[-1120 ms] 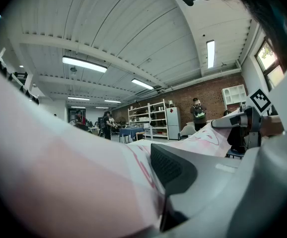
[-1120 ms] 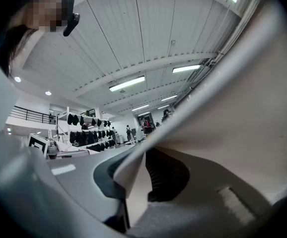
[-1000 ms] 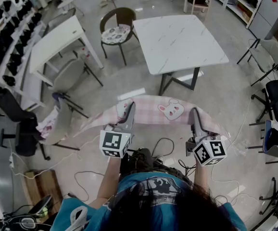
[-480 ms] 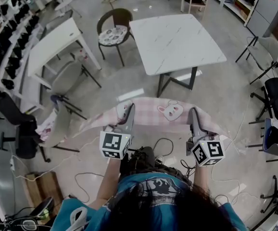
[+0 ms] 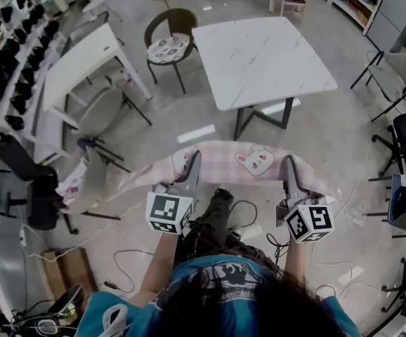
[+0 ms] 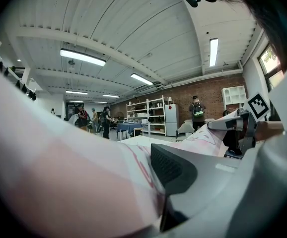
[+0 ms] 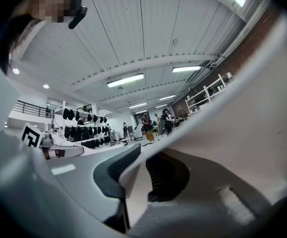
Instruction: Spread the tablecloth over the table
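— Hanging where is the tablecloth (image 5: 238,161) noted?
— Stretched as a band between the two tools, in the air above the floor (image 5: 189,111), short of the white table (image 5: 259,55). No part is laid on the table yet. Pink check, rabbit print at the middle. The ends droop outside each grip.
— Handling?
— Judged light, soft and limp: it will sag, fold and trail wherever it is not kept taut. The upper edge near the corners is the place to be gripped, well apart, as is done now.
— The tools?
— The left tool (image 5: 191,163) is clamped on the cloth's edge; in the left gripper view pink fabric is seen pinched against the dark pad. The right tool (image 5: 288,168) is likewise closed on cloth, a pale fold being caught between its pads in the right gripper view.
— Pose of the arms?
— Both forearms are held forward, side by side, tools pointed about level toward the table. Cables (image 5: 245,213) are strewn on the floor underfoot, a likely snag if the hem is let drop.
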